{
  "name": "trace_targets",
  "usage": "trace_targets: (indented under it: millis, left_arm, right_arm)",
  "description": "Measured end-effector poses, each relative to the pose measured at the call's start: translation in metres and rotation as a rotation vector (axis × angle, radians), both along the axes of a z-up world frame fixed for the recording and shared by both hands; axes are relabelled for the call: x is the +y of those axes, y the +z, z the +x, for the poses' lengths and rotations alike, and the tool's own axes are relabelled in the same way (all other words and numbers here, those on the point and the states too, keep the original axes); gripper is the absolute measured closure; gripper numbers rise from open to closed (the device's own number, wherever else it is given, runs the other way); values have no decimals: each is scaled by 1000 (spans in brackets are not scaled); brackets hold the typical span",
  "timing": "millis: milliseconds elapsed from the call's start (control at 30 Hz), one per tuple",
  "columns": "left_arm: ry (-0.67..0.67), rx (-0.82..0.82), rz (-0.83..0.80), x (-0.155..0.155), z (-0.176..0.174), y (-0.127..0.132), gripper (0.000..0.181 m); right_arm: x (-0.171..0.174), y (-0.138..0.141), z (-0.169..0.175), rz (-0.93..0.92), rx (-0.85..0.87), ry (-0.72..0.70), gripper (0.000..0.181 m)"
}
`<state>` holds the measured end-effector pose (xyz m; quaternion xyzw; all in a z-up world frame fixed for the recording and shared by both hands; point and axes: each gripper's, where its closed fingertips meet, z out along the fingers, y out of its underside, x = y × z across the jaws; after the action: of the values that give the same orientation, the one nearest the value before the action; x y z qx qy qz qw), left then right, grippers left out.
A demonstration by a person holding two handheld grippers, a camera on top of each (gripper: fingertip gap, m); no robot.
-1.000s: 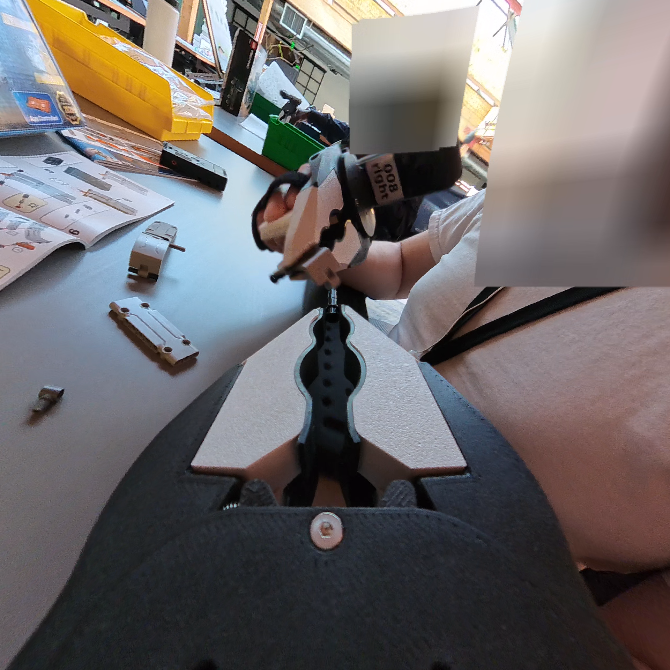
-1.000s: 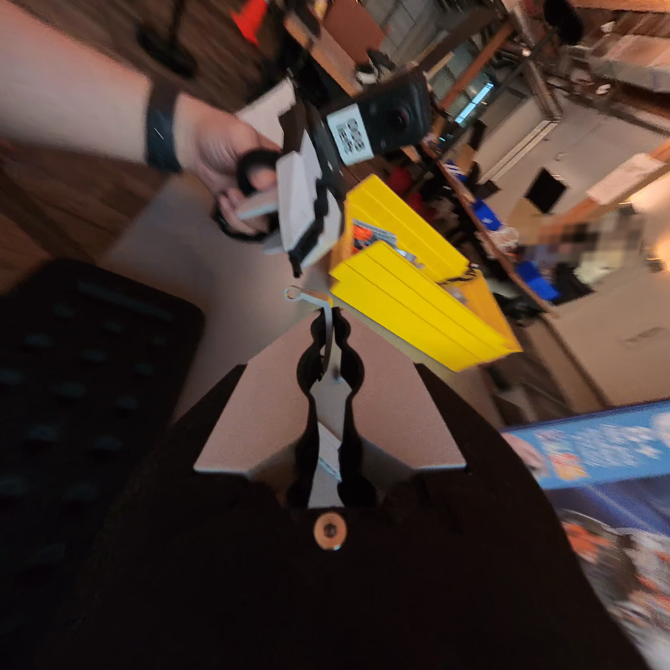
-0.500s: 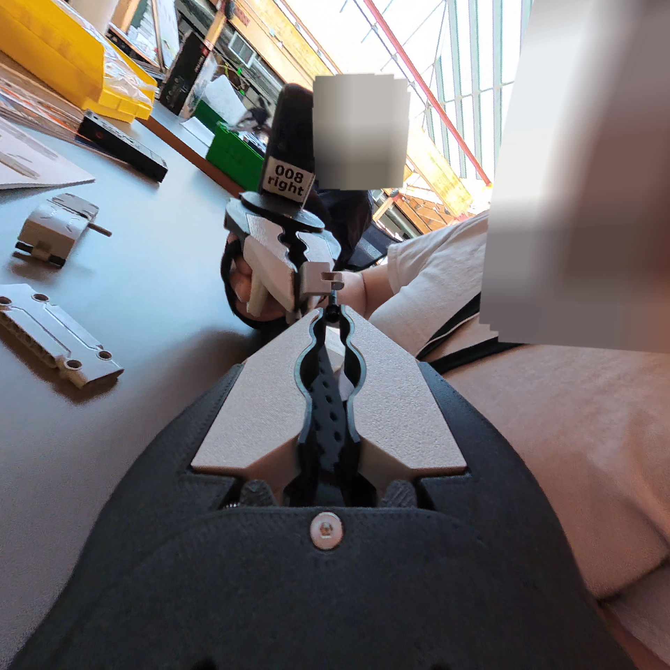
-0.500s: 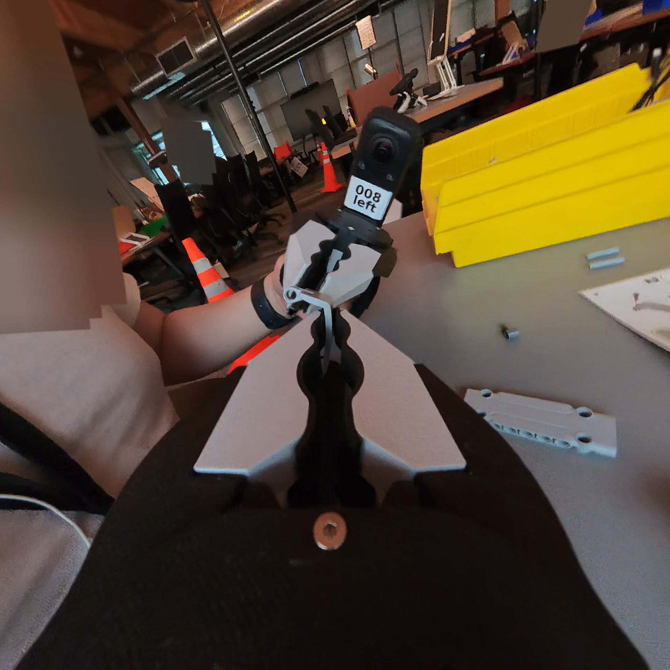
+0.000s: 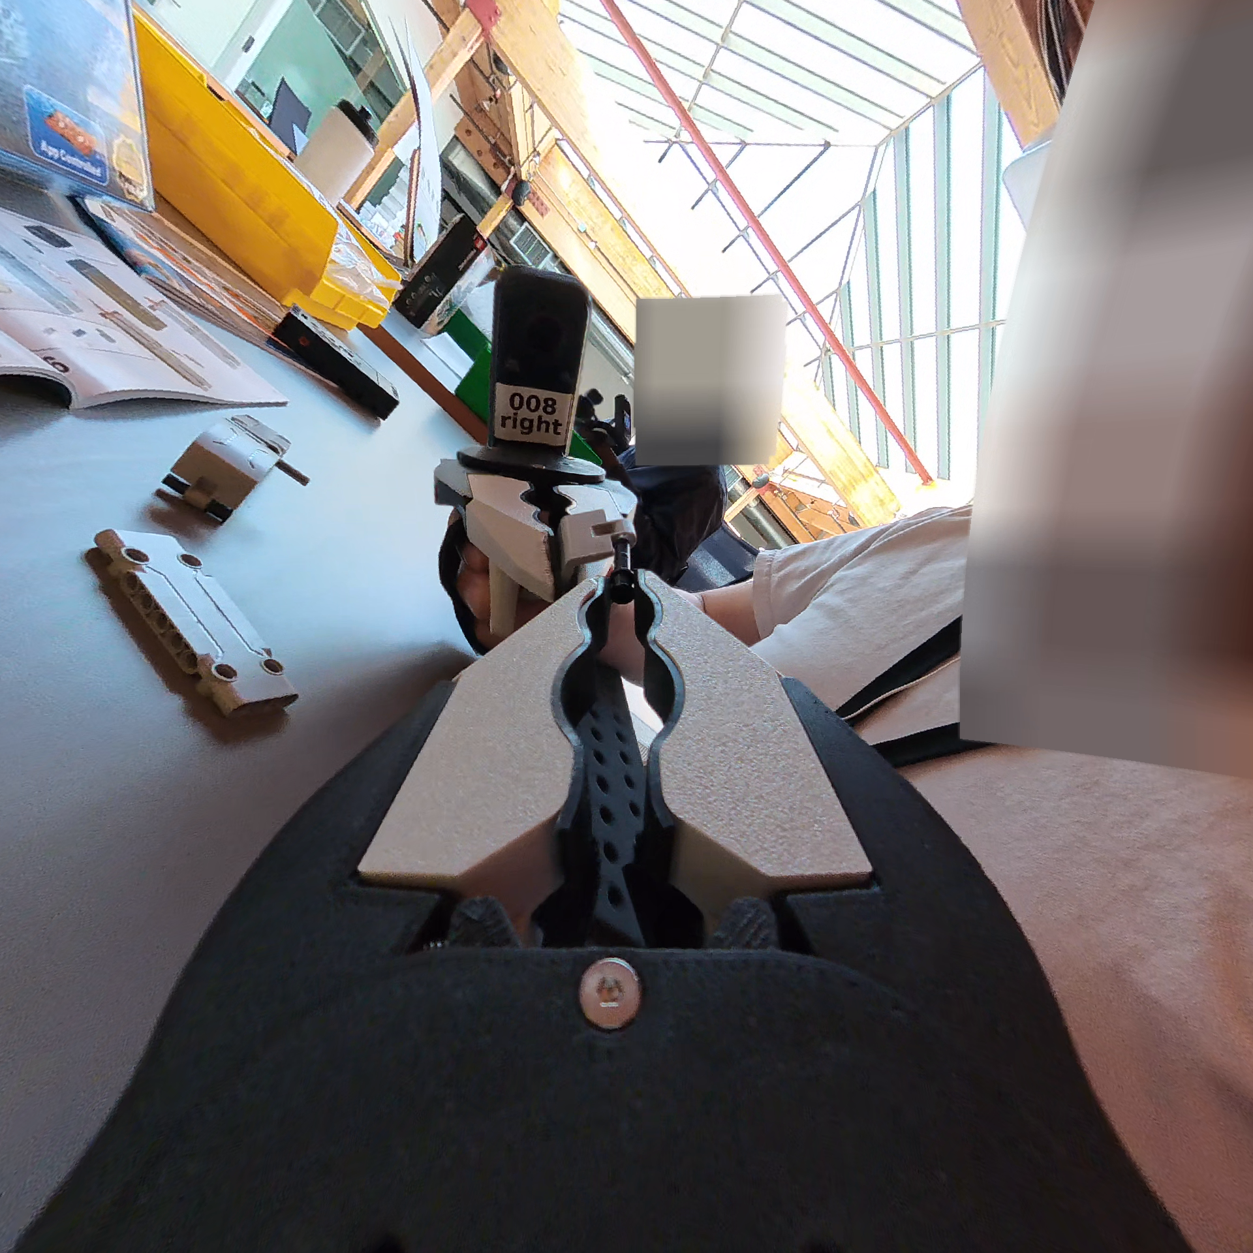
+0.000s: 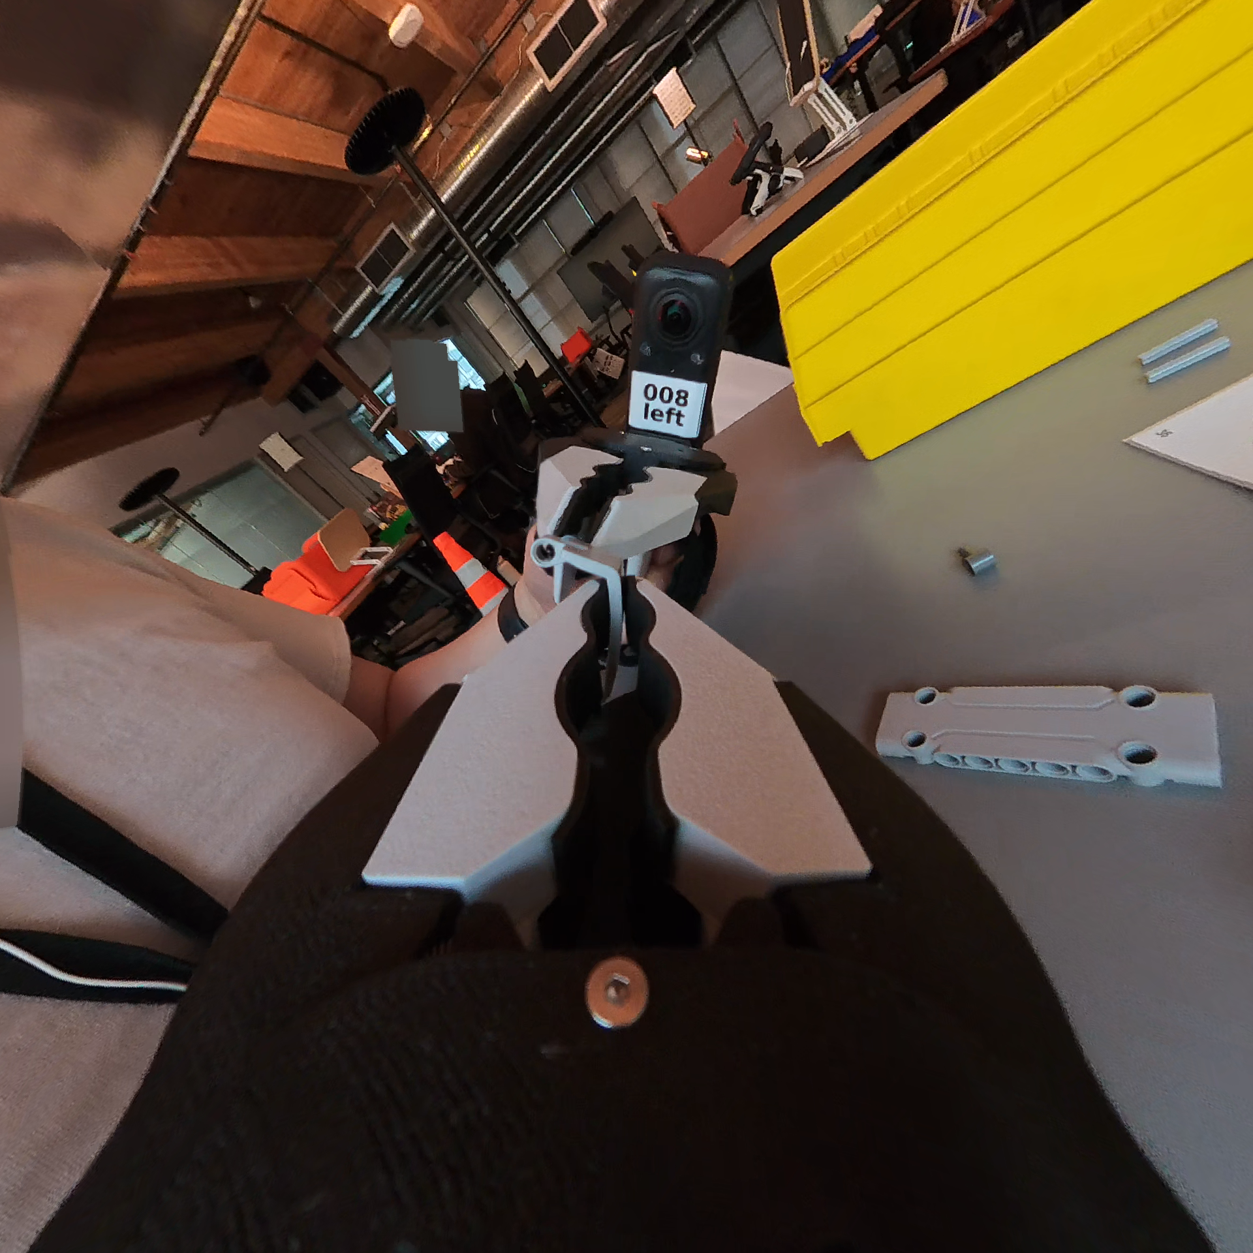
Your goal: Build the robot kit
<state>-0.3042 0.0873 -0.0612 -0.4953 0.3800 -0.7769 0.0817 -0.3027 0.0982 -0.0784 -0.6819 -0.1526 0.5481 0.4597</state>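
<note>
Pinching a small black pin (image 5: 620,588) at its tips, the left hand-held gripper (image 5: 618,597) faces the right hand-held gripper (image 6: 613,610), which is closed on a grey angled connector piece (image 6: 576,559); the two meet nose to nose above the desk's near edge, seemingly to align pin with hole. On the desk (image 5: 325,576) lie a grey panel (image 5: 193,620), a grey block (image 5: 220,468) and a booklet (image 5: 102,339). Half a second ago the pin sat nearer the connector.
</note>
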Motion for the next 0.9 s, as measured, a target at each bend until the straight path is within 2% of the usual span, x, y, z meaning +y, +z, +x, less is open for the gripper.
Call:
trace_targets:
  millis: [267,600,900]
  left_arm:
    - [40,47,4,4,2,-7,178]
    - [54,45,-30,7,3,-9,177]
    - [53,78,-7,6,1,-14,178]
  right_arm:
    - [4,-9,1,-58,-19,-9,180]
    - [4,-10,1,-110,37,32,180]
    - [5,-20,-1,-132,-52,22,180]
